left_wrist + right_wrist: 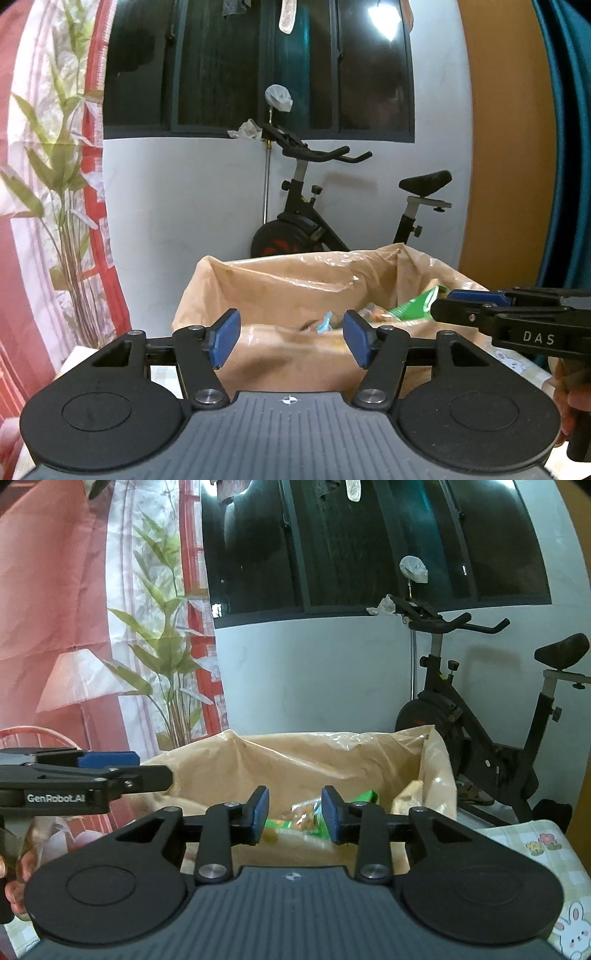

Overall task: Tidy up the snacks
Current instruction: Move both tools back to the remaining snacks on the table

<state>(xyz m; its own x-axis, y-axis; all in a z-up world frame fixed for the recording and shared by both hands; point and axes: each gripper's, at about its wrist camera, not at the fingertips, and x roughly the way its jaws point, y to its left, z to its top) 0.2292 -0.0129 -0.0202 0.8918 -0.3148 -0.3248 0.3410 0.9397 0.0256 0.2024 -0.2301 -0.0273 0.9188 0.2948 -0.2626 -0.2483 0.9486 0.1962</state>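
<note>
**Both grippers empty at the lined box**

The left gripper (290,338) hangs with its jaws fairly wide and nothing between them. The right gripper (293,819) is parted narrowly, also empty — its pads press on nothing. Both face the plastic-lined box (332,753), which stands on the tablecloth (535,849). The green snack packet (295,821) lies inside near the box's front right part, its long axis running roughly across the box — slightly tilted. Other snacks (325,321) sit beside it, too blurred to name.

Green snack packet (364,798) tilted, other wrapped snacks (303,814) beside, inside plastic-lined box (332,753)
</note>
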